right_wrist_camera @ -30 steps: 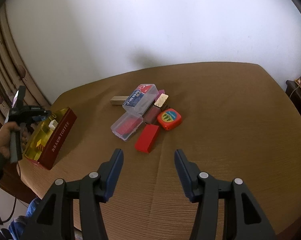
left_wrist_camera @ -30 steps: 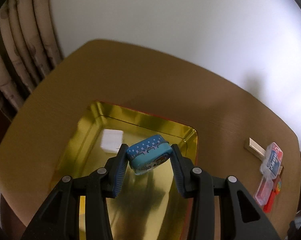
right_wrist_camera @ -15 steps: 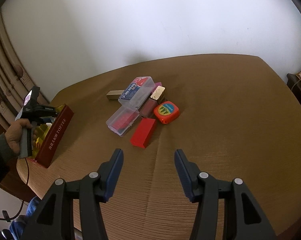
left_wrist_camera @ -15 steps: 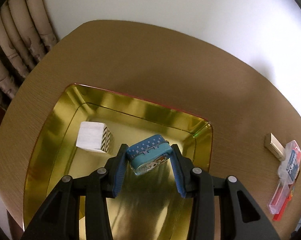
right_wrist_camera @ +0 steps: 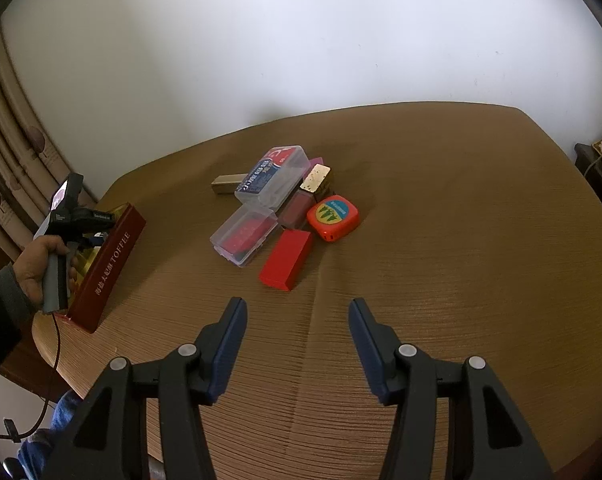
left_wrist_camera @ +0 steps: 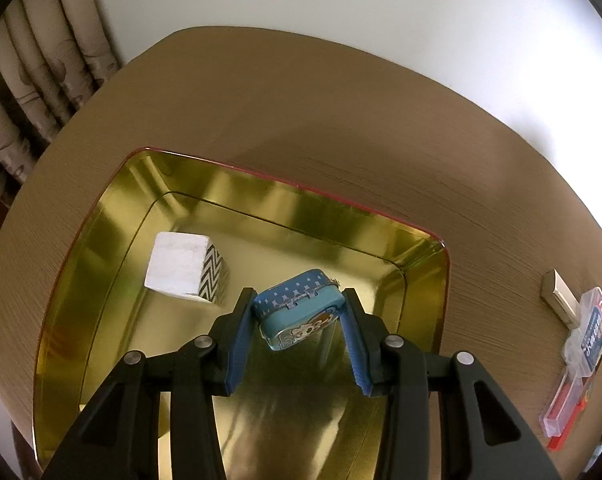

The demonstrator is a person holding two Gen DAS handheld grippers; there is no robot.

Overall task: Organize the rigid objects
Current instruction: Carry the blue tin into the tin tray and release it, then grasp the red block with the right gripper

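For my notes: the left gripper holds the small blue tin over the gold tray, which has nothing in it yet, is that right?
Not quite: the gold tray already holds a white block with a zigzag side, as the left wrist view shows. The left gripper does hold the small blue tin over it.

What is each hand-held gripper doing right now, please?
Left hand-held gripper: closed on the small blue tin, above the gold tray.
Right hand-held gripper: open, holding nothing.

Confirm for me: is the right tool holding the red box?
No. The right tool hangs open over bare table, with the red box lying untouched beyond its tips.
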